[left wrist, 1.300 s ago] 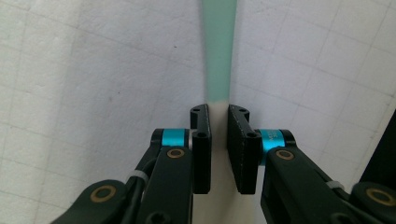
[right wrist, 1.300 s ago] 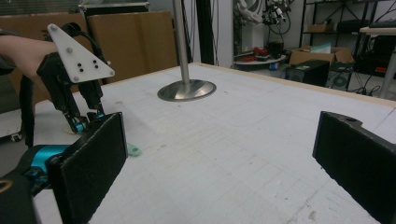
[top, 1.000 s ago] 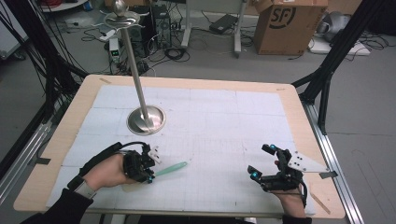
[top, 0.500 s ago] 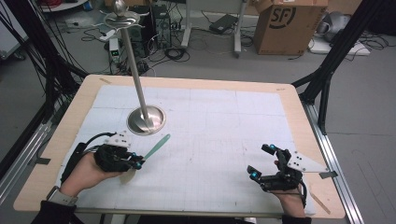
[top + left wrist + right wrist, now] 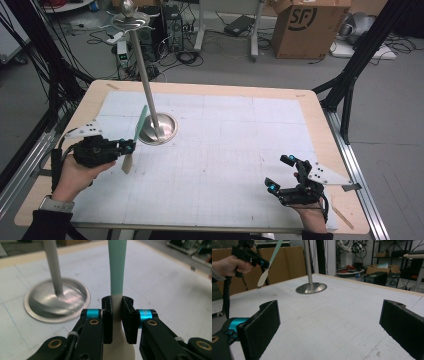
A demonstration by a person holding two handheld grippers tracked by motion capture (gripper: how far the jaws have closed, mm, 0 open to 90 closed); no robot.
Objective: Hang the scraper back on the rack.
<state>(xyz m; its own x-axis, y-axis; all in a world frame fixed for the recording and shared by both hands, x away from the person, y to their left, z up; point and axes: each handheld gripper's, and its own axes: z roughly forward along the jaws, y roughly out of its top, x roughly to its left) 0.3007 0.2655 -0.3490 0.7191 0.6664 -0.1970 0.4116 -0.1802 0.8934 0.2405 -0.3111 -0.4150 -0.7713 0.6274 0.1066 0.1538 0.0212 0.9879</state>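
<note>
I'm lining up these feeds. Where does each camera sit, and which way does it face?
High view: above the near table edge, looking forward and down; both forearms, left gripper, right gripper.
Left gripper view: rides that gripper, along jaws clamping the spatula, toward the metal stand.
Right gripper view: along open jaws across the table.
Shared: stand and spatula.

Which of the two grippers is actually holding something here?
The left gripper: its jaws are clamped on the spatula with the mint-green handle, lifted beside the metal stand. The right gripper stands open with nothing between its jaws.
</note>
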